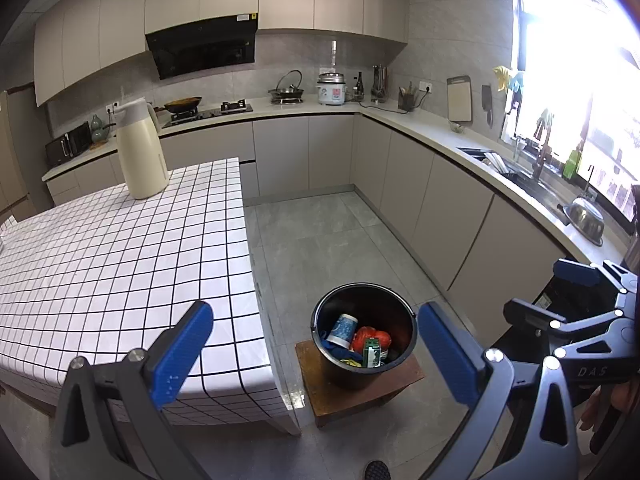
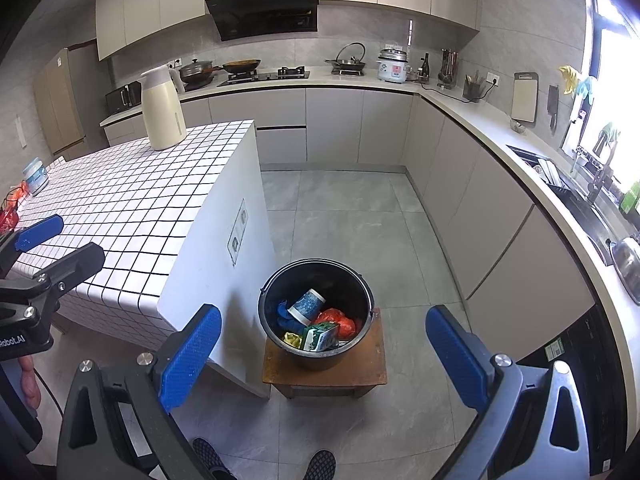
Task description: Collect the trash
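While both tools hang spread and empty, the left tool [image 1: 314,344] and right tool [image 2: 324,344] frame a round black plastic bucket [image 2: 360,280] on a square wooden stool [image 2: 376,364]. Crumpled trash [image 2: 316,320] fills its bottom. Open grey floor tiles [image 2: 352,216] lie beyond the grid-patterned surface [image 2: 132,200], whose left edge is cut off.

Cream thermos jug [image 1: 141,152] on checked tabletop [image 1: 120,248], rice cooker [image 2: 392,65], wok [image 2: 241,65]
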Available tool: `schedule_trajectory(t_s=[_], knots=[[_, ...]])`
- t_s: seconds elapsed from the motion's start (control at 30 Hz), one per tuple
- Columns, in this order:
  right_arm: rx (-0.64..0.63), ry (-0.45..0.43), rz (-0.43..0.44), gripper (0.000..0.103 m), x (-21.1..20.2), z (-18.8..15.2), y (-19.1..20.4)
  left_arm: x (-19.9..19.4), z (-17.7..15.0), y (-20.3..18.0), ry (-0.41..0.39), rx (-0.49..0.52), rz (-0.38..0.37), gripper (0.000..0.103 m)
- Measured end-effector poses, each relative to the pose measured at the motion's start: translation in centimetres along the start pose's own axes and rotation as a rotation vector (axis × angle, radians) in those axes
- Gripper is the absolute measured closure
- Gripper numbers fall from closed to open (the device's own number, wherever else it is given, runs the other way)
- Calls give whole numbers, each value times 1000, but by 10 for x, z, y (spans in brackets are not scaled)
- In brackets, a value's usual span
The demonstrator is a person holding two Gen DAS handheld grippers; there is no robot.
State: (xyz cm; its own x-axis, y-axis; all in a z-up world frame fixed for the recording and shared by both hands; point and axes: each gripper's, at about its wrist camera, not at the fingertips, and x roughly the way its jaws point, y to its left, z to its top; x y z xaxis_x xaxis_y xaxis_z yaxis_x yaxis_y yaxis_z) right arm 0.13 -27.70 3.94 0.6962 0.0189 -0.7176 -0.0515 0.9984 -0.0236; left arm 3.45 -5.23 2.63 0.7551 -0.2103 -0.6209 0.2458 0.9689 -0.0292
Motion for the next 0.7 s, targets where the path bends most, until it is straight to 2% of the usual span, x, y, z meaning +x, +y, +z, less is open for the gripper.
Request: schedule_trajectory(t_s=[0.33, 0.7], knots=[[-2, -1, 1, 0, 1, 1, 0, 3, 0, -1, 6, -3, -5, 0], [-8, 1, 4, 0, 4, 4, 0, 4, -2, 2, 12, -19, -79, 0]])
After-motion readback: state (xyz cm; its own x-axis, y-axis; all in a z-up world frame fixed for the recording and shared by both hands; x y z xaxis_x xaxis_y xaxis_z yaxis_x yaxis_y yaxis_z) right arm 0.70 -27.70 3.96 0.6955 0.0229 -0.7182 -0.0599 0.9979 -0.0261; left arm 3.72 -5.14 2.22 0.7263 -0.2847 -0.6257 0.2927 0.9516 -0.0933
